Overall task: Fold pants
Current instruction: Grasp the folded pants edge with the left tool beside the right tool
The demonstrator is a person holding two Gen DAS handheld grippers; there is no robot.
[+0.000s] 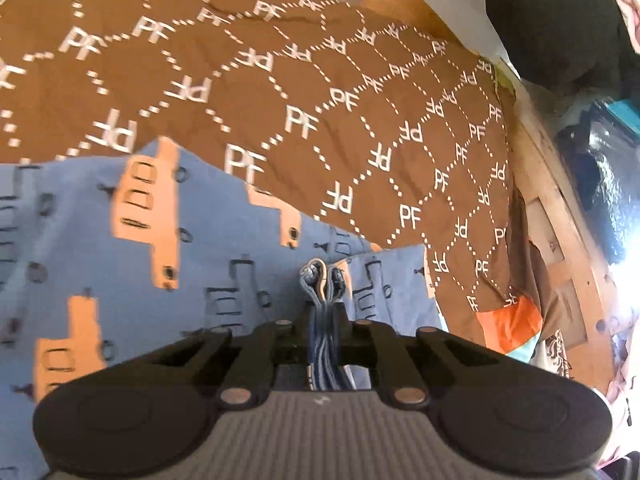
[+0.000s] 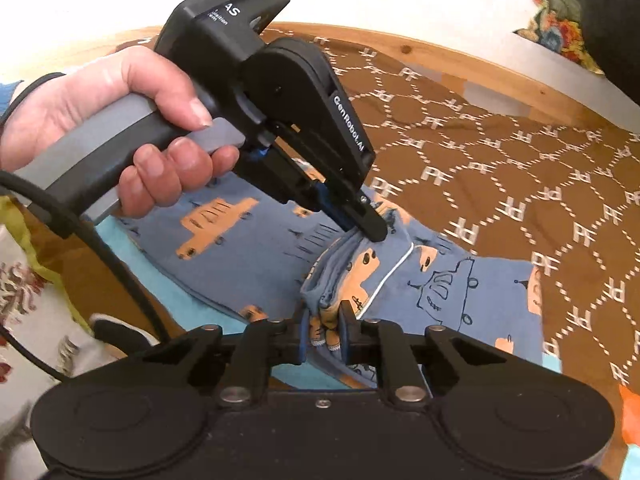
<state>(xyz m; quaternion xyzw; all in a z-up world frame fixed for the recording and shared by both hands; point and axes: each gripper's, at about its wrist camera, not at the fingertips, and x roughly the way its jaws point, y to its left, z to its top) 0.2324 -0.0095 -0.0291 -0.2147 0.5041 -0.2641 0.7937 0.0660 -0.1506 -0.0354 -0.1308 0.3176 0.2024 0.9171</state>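
You had both tools clamped down on the pants [image 2: 248,240], and that's where I'd have worried.

On the left of the right-wrist view, your hand [image 2: 120,120] was wrapped around the left gripper [image 2: 370,226], squeezed shut on a bunched stack of blue hem layers. From its own camera the left gripper [image 1: 322,280] showed several edges pinched together, poking out past the tips. If one of those layers had slipped free, the fold would have gone lopsided and you'd have been dragging half a leg.

Moving right, the right gripper [image 2: 326,320] was nipped onto a thick wad of the same fabric, near the camera. The white drawstring [image 2: 390,276] ran loose between the two grips, touching the cloth. I reckon it could have snagged on a finger or got trapped inside the fold.

The pants themselves, blue with orange trucks, lay on the brown PF-patterned bedspread [image 2: 520,160], spread to the left with the gathered part lifted between your two tools. Pulling the grips apart too hard could also have hauled the bedspread into wrinkles under it.

Containers: honestly none that I could make out. The clutter at the far right of the left-wrist view was too blurry to call.
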